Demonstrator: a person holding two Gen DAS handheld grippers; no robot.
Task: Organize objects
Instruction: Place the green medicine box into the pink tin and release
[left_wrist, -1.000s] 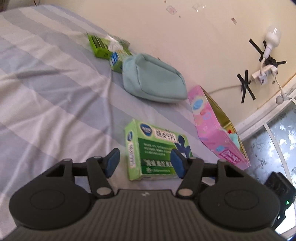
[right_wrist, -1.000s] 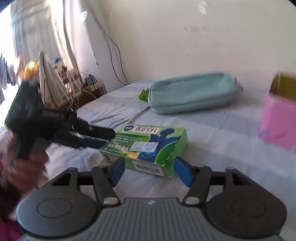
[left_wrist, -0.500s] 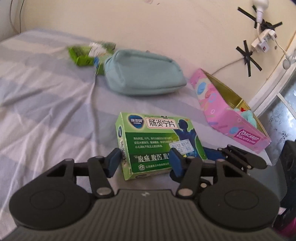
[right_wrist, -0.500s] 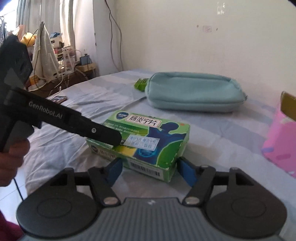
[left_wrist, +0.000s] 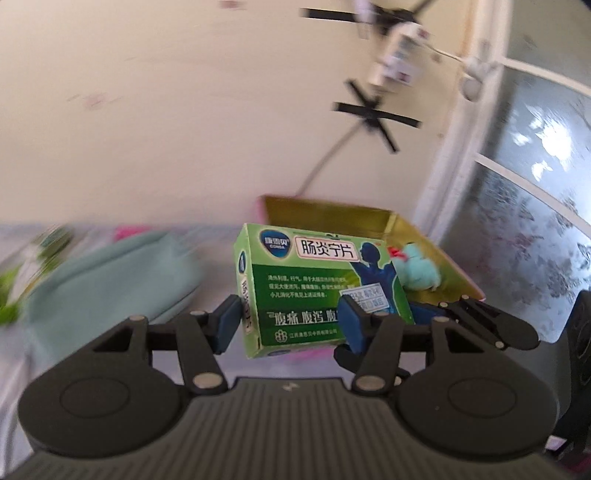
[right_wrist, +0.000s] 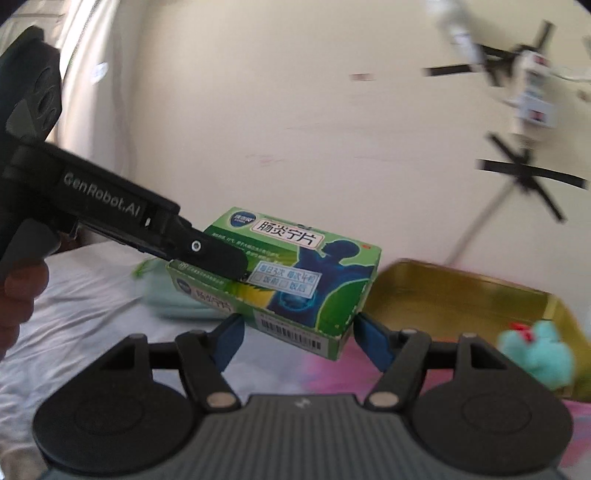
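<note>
1. The left tongs (left_wrist: 291, 319) grip the green medicine box (left_wrist: 314, 284) by its two short ends, blue pads (left_wrist: 227, 323) pressed against the cardboard; their jaws closed in on it within the past second.
2. The right tongs (right_wrist: 297, 334) are shut on the same medicine box (right_wrist: 295, 273) across its barcoded end, a pad (right_wrist: 373, 343) against each side, and in the left wrist view they come in from the right under the box (left_wrist: 480, 325).
3. The box is in the air, clear of the bed (right_wrist: 92, 295), tilted with its printed face up, and in both views it shows in front of the near left corner of the tin.
4. In the right wrist view a hand (right_wrist: 18, 295) holds the left tongs' black handle at the left edge.
5. Beyond the box an open pink tin with a gold inside (right_wrist: 461, 295) sits on the bed, a small turquoise plush toy (right_wrist: 535, 350) lying in it.
6. To the left, a pale teal pouch (left_wrist: 110, 273) lies on the bed, blurred.
7. Behind, on the cream wall (left_wrist: 166, 110), a power strip (left_wrist: 395, 59) is fixed with black tape, beside a frosted window (left_wrist: 535, 203).
</note>
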